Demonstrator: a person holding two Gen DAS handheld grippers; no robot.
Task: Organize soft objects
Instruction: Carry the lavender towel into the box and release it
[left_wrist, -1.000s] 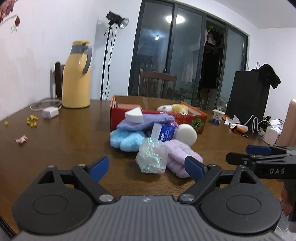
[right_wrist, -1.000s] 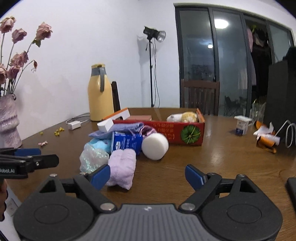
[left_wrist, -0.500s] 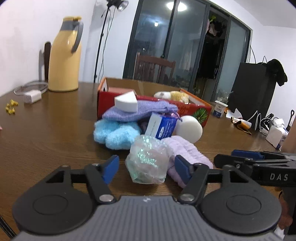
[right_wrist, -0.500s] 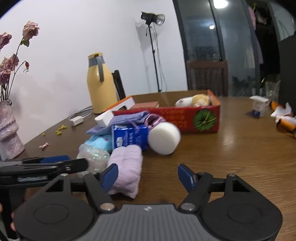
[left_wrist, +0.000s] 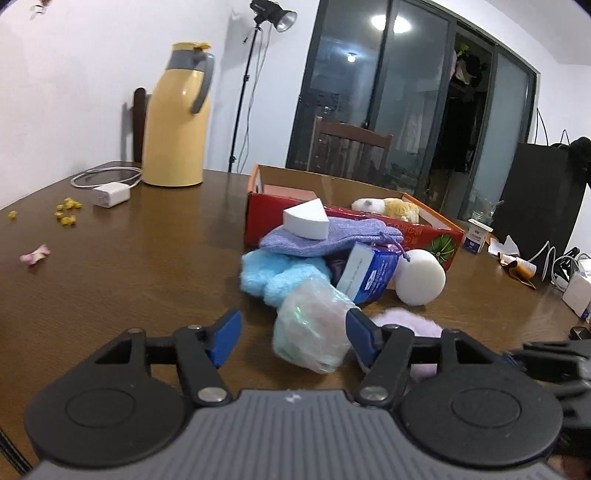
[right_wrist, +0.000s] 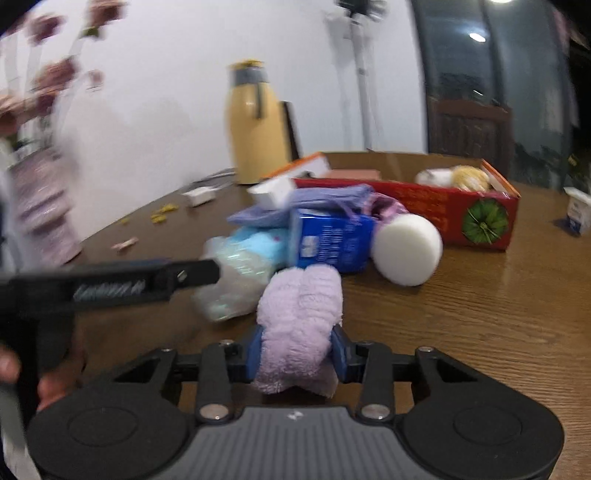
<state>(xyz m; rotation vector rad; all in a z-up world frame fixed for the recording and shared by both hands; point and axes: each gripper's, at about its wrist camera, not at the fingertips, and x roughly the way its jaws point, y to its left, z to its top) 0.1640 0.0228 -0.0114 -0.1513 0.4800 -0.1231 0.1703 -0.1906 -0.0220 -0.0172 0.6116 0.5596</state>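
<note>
Right tongs (right_wrist: 295, 356) clamped on the lilac towel roll (right_wrist: 301, 321); left tongs (left_wrist: 291, 332) apart around the crinkly bag (left_wrist: 314, 328).

The roll looks light and squashy, pinched at its near end, long axis running away toward the red box (right_wrist: 424, 206) far right on the table (right_wrist: 480, 314).

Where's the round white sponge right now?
The round white sponge sits on the table, right of the blue carton, in front of the red box, beyond the lilac towel.

The right gripper (right_wrist: 295, 352) pinched a lilac towel roll (right_wrist: 301, 325) between both fingers. A white sponge disc (right_wrist: 406, 251) lay just beyond it on the wooden table (right_wrist: 480, 314).
</note>
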